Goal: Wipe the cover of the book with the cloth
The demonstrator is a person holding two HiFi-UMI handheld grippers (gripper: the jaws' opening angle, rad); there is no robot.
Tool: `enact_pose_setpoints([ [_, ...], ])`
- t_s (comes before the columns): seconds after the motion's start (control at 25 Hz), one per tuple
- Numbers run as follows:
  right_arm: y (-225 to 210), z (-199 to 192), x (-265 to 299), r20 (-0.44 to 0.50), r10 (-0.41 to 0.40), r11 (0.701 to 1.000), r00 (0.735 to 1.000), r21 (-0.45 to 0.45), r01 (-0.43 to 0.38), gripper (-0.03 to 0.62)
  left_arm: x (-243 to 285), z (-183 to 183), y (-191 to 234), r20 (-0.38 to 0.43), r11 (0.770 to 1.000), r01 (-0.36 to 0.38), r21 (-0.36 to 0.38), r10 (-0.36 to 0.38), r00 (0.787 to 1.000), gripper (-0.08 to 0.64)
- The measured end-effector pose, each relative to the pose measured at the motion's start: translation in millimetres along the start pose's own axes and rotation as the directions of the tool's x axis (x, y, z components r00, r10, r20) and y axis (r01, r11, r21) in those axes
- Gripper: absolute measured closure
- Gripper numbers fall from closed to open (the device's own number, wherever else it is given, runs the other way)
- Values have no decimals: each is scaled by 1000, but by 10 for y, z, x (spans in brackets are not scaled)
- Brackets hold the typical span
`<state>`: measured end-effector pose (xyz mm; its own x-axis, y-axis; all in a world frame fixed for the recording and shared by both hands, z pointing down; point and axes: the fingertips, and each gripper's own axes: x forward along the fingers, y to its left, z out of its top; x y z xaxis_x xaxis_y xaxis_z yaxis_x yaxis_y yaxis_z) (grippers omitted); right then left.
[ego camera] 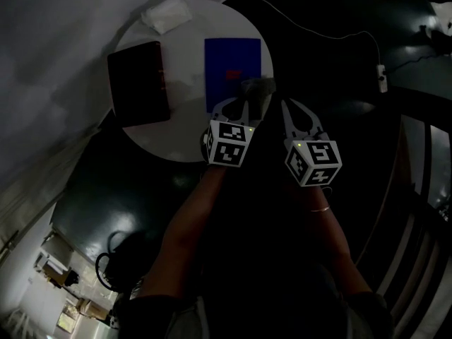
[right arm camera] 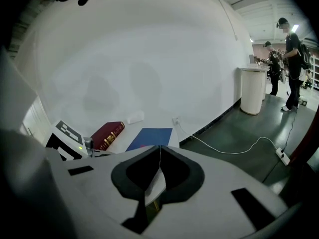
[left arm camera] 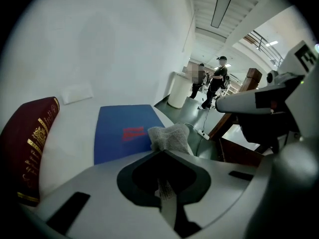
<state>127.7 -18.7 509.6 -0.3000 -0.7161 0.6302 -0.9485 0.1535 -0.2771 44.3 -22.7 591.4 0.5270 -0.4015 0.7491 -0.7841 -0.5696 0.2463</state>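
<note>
A blue book [ego camera: 232, 69] with a red mark on its cover lies flat on the round white table [ego camera: 187, 136]. My left gripper [ego camera: 247, 99] hangs over the book's near right corner, shut on a pale crumpled cloth [ego camera: 258, 90]. In the left gripper view the cloth [left arm camera: 170, 137] bulges out past the jaw tips of the left gripper [left arm camera: 162, 156], just above the blue book [left arm camera: 122, 131]. My right gripper [ego camera: 288, 108] is to the right, beyond the table's edge over the dark floor. It is shut with nothing in it, and in its own view the right gripper [right arm camera: 159, 149] looks toward the blue book [right arm camera: 149, 136].
A thick dark red book [ego camera: 138, 83] lies on the table left of the blue one. A white folded packet [ego camera: 166, 13] rests at the table's far edge. A white cable [ego camera: 318, 30] with a plug strip crosses the floor. People stand far off in the hall [left arm camera: 217, 81].
</note>
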Motion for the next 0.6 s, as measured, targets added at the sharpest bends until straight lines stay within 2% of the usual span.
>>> enact_pose_setpoints([
  [0.6,426,68,435,-66,109,990,992,-84,-115,563,-237,-130,642,9,986,-125,-112,127,992,537],
])
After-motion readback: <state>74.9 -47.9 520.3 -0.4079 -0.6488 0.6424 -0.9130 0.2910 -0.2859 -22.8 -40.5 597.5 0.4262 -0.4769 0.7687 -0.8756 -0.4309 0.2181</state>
